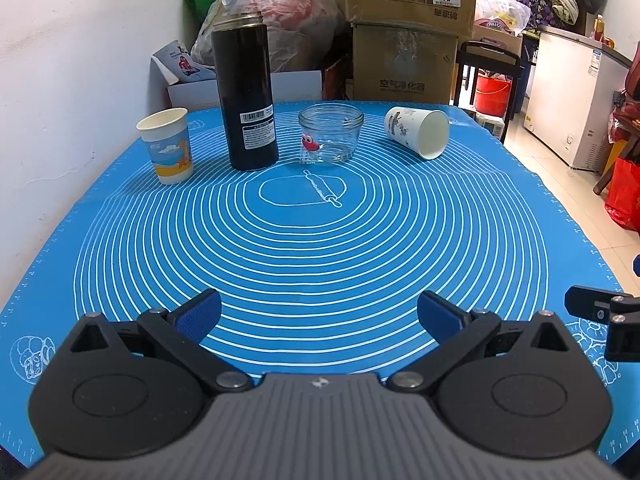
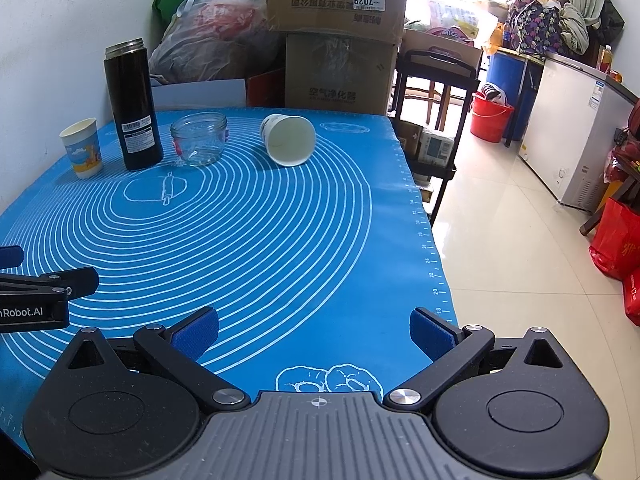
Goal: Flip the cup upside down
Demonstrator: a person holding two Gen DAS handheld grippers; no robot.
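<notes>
Blue baking mat (image 1: 320,248) spread across the table, white rings all over it. Far side: a tall black thermos flask (image 1: 245,96) stands upright, lidless, with a clear glass jar (image 1: 330,133) just to its right, upright too. Behind the table, two cardboard boxes (image 1: 406,28) stacked, plastic bags (image 1: 280,20) heaped beside them. Red bucket (image 2: 491,117) on the floor, white chest freezer (image 2: 572,128) along the right wall.

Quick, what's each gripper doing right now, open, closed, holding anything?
Left gripper: open, holding nothing, above the blue mat.
Right gripper: open, holding nothing, near the mat's right edge.
</notes>
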